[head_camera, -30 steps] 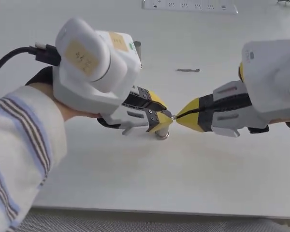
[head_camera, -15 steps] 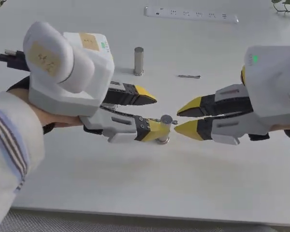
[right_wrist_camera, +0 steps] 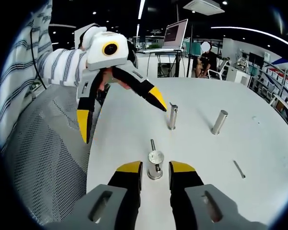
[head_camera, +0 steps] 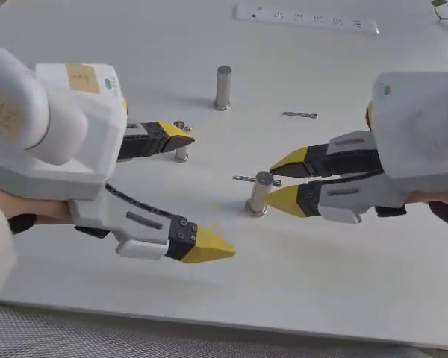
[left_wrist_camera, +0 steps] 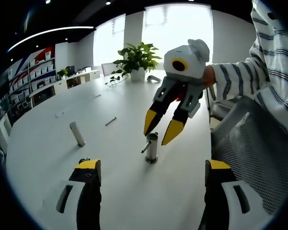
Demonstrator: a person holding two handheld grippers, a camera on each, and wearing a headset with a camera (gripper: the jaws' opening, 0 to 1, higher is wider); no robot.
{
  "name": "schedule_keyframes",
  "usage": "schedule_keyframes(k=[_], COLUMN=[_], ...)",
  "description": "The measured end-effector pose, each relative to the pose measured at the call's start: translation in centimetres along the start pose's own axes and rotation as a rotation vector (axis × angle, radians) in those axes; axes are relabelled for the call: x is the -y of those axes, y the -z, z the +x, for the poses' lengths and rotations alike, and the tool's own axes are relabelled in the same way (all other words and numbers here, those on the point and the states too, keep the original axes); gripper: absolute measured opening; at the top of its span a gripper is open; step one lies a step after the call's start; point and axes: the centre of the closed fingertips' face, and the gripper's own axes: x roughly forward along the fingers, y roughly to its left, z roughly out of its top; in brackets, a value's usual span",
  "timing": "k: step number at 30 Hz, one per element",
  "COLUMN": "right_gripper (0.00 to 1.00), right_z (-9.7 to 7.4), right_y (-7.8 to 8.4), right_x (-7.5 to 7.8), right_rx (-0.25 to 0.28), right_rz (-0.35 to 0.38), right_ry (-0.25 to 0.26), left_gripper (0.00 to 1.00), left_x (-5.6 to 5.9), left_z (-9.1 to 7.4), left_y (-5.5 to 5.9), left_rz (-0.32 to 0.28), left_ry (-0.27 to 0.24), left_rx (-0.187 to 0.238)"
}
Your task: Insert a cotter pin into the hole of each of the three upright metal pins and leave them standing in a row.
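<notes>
While the left gripper [head_camera: 213, 194] holds its fingers wide apart and empty across the left half of the head view, the right gripper [head_camera: 269, 183] enters from the right. Its fingers are slightly parted beside the top of the middle metal pin [head_camera: 257, 200], upright at frame centre on the table [head_camera: 321, 268] with a cotter pin [head_camera: 243, 179] through it. A second metal pin [head_camera: 181, 154] stands left of centre, a bare metal pin [head_camera: 222, 88] at upper centre, and a loose cotter pin [head_camera: 300, 115] lies to its right.

Near pin [head_camera: 258, 198]: on the tabletop [head_camera: 321, 283], between left tongs [head_camera: 211, 194] and right tongs [head_camera: 271, 184].
Second pin [head_camera: 181, 152]: behind it, leftward.
Far pin [head_camera: 222, 88]: farthest back.
Loose cotter pin [head_camera: 300, 115]: right of far pin.
Power strip [head_camera: 306, 18]: tabletop's far edge.
</notes>
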Motion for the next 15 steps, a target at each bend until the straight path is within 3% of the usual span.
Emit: schedule_keyframes(k=[4,15], right_gripper=[0.19,0.18], right_z=[0.4,1.4], right_y=[0.2,0.3], right_x=[-0.2,-0.2], right_rx=[-0.011,-0.021], right_rz=[0.001,0.011], right_ry=[-0.008,-0.033], left_gripper=[0.99,0.99], left_x=[0.4,0.9], left_z=[-0.7,-1.8], left_y=[0.5,1.6], left_rz=[-0.033,-0.102], left_ry=[-0.012,-0.036], left_rx=[0.010,0.017])
